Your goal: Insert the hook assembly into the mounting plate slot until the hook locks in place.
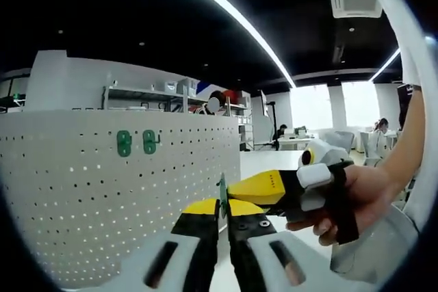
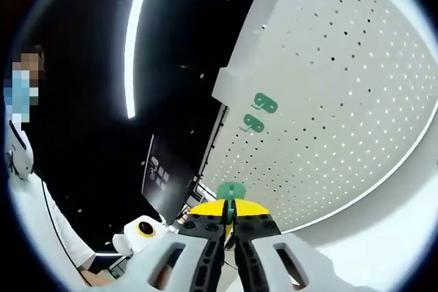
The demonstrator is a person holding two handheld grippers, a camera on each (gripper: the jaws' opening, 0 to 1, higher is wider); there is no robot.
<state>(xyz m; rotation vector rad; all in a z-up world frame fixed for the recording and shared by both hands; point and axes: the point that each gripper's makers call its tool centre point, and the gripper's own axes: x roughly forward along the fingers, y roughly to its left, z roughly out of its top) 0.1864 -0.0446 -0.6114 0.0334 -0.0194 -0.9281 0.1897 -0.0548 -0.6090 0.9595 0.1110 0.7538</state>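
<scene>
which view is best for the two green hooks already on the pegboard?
Left gripper view: the two green hooks sit side by side, nearly face-on on the pegboard. Right gripper view shows them rolled and at an oblique angle.

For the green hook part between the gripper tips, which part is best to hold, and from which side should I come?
Grip the green hook part by its flat plate, from the side facing away from the pegboard. In the left gripper view the plate stands edge-on and thin, so the jaws probably close best on its two broad faces. That would leave the side toward the board's holes free.
</scene>
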